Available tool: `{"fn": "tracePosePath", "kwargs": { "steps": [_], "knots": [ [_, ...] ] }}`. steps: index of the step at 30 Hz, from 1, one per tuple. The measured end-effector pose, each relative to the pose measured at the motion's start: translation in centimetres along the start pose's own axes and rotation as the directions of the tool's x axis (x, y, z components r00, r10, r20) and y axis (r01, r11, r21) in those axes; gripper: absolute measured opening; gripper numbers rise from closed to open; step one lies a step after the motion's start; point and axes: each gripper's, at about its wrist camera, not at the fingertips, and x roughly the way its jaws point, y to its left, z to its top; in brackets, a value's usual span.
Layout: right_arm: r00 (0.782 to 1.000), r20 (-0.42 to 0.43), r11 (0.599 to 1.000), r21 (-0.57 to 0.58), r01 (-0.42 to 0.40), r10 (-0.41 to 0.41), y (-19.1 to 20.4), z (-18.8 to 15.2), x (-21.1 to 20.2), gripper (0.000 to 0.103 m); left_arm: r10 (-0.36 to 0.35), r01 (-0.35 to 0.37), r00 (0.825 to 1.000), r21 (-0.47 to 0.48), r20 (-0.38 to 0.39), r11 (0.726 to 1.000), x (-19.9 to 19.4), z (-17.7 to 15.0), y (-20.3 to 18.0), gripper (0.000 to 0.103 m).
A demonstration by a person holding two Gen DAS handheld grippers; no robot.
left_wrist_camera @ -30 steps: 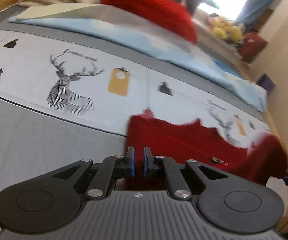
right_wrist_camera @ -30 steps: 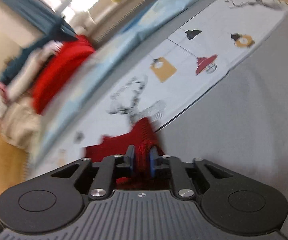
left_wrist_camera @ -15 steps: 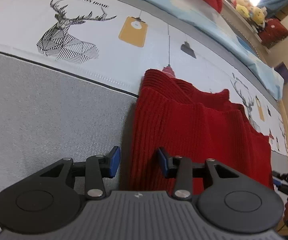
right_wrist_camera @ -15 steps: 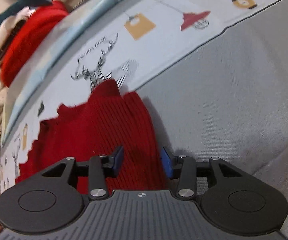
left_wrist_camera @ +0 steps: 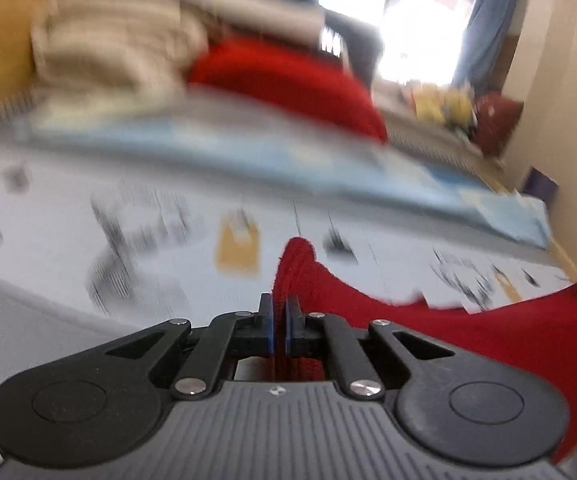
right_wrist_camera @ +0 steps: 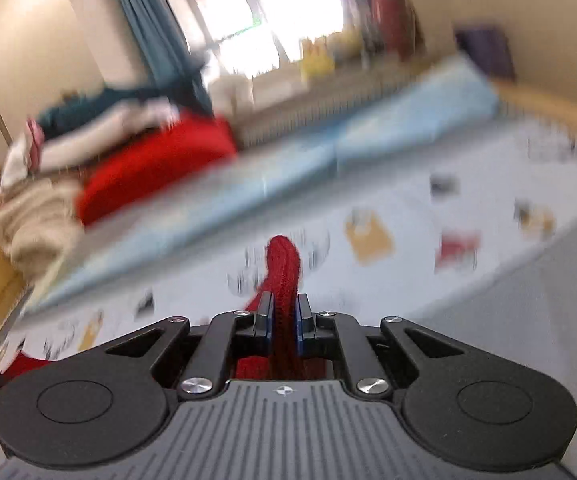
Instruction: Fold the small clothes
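Both tongs have changed since half a second ago: then they stood open over the flat red knit garment, now each is clamped on an edge of it. Left tongs (left_wrist_camera: 279, 326) are closed with only a thin fold of the red knit garment (left_wrist_camera: 488, 344) between the pads. Right tongs (right_wrist_camera: 284, 326) are closing on a thicker rolled edge of the same garment (right_wrist_camera: 282, 276), and the pads already press on it.

Risks, judged from this state:
- The left grip holds little cloth; a sharp pull could let the knit slip free.
- The garment sags between the two grips, so uneven travel would likely skew the fold.
- Heavy motion blur suggests fast movement, which makes alignment harder.

Beneath, the bed carries a grey cover (left_wrist_camera: 16, 332), then a pale printed sheet (left_wrist_camera: 168, 216) with deer and lamp motifs, then a light blue quilt (right_wrist_camera: 388, 136). Farther back lie a red cushion (left_wrist_camera: 288, 76), piled beige and white laundry (left_wrist_camera: 116, 40), soft toys, blue curtains and a bright window (right_wrist_camera: 256, 24).
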Motion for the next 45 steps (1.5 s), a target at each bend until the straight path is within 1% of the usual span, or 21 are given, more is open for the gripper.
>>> {"fn": "tracePosePath", "kwargs": {
  "steps": [3, 5, 8, 10, 12, 14, 18, 21, 24, 26, 28, 29, 30, 32, 34, 35, 36, 39, 40, 42, 45],
  "knots": [
    [0.997, 0.017, 0.997, 0.006, 0.073, -0.073, -0.2, 0.1, 1.2, 0.01, 0.017, -0.016, 1.0, -0.03, 0.02, 0.999, 1.3, 0.7, -0.3, 0.006],
    [0.994, -0.041, 0.994, 0.033, 0.107, -0.105, -0.9, -0.1, 3.3, 0.015, 0.031, -0.037, 0.994, -0.054, -0.106, 0.998, 3.9, 0.1, -0.3, 0.011],
    [0.954, -0.259, 0.981, 0.082, 0.177, -0.151, -2.4, -1.6, 7.3, 0.024, 0.0, -0.031, 0.952, -0.098, -0.305, 0.995, 6.3, -0.9, 0.1, 0.013],
    [0.918, -0.359, 0.968, 0.118, 0.223, -0.168, -3.3, -2.7, 7.9, 0.026, -0.037, -0.006, 0.927, -0.113, -0.373, 0.994, 6.2, -1.2, 0.4, 0.037],
    [0.886, -0.446, 0.962, 0.164, 0.217, -0.124, -4.2, -3.4, 8.0, 0.029, -0.043, -0.003, 0.895, -0.103, -0.444, 0.995, 5.9, -1.5, 0.6, 0.042],
    [0.866, -0.49, 0.96, 0.179, 0.215, -0.102, -4.9, -3.9, 7.1, 0.03, -0.067, 0.013, 0.871, -0.113, -0.486, 0.994, 5.3, -1.7, 1.3, 0.043],
    [0.835, -0.545, 0.972, 0.15, 0.18, -0.07, -5.5, -4.8, 4.8, 0.039, -0.127, 0.047, 0.784, -0.147, -0.607, 0.988, 4.2, -3.7, 1.9, 0.046],
    [0.795, -0.606, 0.974, 0.159, 0.161, -0.033, -6.0, -6.3, 3.2, 0.039, -0.137, 0.082, 0.76, -0.115, -0.635, 0.99, 3.0, -4.8, 1.5, 0.046],
    [0.798, -0.602, 0.981, 0.153, 0.119, -0.002, -5.6, -6.8, 1.2, 0.039, -0.159, 0.135, 0.739, -0.087, -0.654, 0.987, 2.1, -5.5, 0.8, 0.045],
    [0.814, -0.58, 0.988, 0.129, 0.08, 0.01, -5.1, -6.6, 0.3, 0.04, -0.139, 0.15, 0.746, -0.04, -0.651, 0.988, 1.6, -5.9, 0.1, 0.041],
    [0.846, -0.533, 0.992, 0.113, 0.047, 0.02, -4.5, -5.8, -0.3, 0.031, -0.111, 0.145, 0.774, 0.003, -0.623, 0.989, 1.1, -5.6, -0.3, 0.014],
    [0.861, -0.508, 0.994, 0.105, 0.024, 0.033, -4.2, -5.4, -0.7, 0.019, -0.113, 0.152, 0.792, 0.015, -0.6, 0.988, 0.8, -5.2, -0.4, 0.014],
    [0.877, -0.478, 0.995, 0.097, 0.002, 0.045, -3.9, -4.9, -1.2, 0.017, -0.118, 0.154, 0.81, 0.014, -0.574, 0.988, 0.4, -4.7, -0.3, 0.013],
    [0.925, -0.367, 0.993, 0.097, -0.068, 0.099, -3.2, -3.2, -2.9, 0.016, -0.156, 0.151, 0.872, -0.048, -0.464, 0.987, -1.6, -2.8, 0.7, 0.012],
    [0.946, -0.291, 0.989, 0.088, -0.121, 0.142, -2.9, -2.2, -4.3, 0.016, -0.183, 0.15, 0.899, -0.112, -0.398, 0.982, -2.6, -1.5, 1.9, 0.012],
    [0.946, -0.303, 0.992, 0.073, -0.101, 0.119, -2.9, -2.1, -4.2, 0.016, -0.145, 0.124, 0.899, -0.076, -0.414, 0.989, -2.6, -1.7, 1.9, 0.012],
    [0.936, -0.345, 0.997, 0.049, -0.057, 0.071, -3.1, -2.3, -3.7, 0.016, -0.103, 0.098, 0.882, -0.036, -0.46, 0.995, -2.0, -2.5, 1.8, 0.013],
    [0.835, -0.547, 0.997, -0.004, 0.071, -0.062, -4.5, -4.8, -1.0, 0.016, 0.018, 0.062, 0.774, 0.105, -0.633, 0.993, 0.7, -5.8, 0.7, 0.014],
    [0.81, -0.58, 0.996, -0.015, 0.09, -0.082, -4.6, -5.4, -0.6, 0.016, 0.048, 0.065, 0.76, 0.149, -0.648, 0.987, 1.0, -6.3, 0.1, 0.014],
    [0.8, -0.59, 0.994, -0.05, 0.093, -0.105, -4.2, -5.8, -0.3, 0.018, 0.06, 0.073, 0.772, 0.183, -0.633, 0.98, 0.8, -6.2, -0.4, 0.016],
    [0.84, -0.533, 0.995, -0.04, 0.094, -0.101, -3.8, -4.7, -1.0, 0.019, 0.063, 0.057, 0.803, 0.182, -0.593, 0.982, 0.1, -5.5, -0.1, 0.017]
  ]
}}
